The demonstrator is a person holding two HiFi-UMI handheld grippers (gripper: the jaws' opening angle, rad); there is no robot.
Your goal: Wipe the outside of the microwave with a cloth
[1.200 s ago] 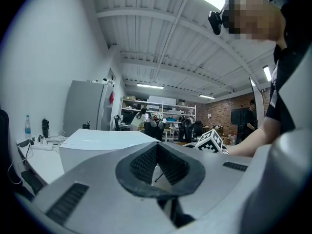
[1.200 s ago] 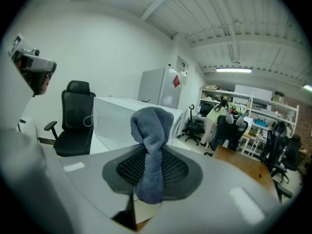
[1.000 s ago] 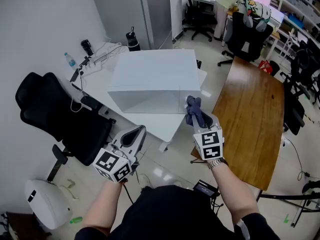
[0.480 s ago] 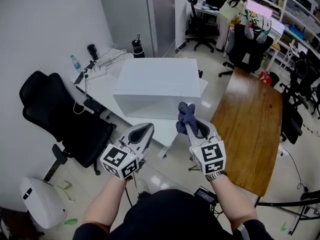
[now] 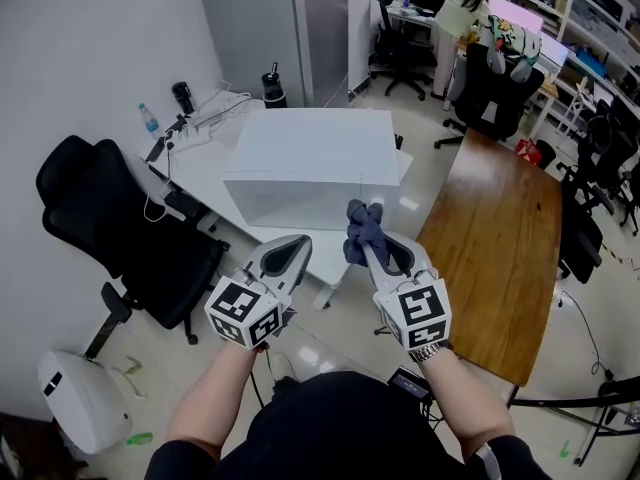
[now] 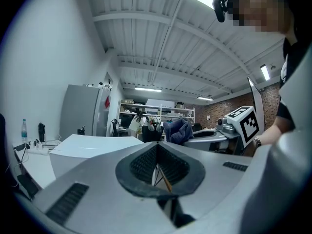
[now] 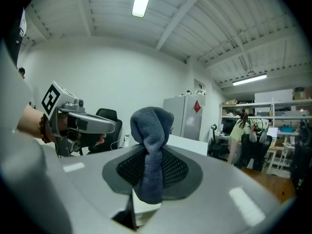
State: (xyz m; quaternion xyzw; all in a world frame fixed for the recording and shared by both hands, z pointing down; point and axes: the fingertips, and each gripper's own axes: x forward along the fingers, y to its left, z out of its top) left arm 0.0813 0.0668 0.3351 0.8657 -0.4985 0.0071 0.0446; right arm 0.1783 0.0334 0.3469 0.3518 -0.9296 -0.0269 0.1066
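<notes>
Right hand-held gripper (image 5: 375,253) pinches a bunched cloth (image 5: 362,230); left hand-held gripper (image 5: 290,256) is closed on nothing. Risk: the narrow pinch slips, or the jaws scrape the microwave (image 5: 310,153).

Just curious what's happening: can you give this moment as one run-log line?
left gripper: shut, empty | right gripper: shut on cloth | cloth: bunched, in front of microwave

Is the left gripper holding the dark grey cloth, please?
No, the right gripper clamps the dark grey cloth; the left gripper is empty.
</notes>
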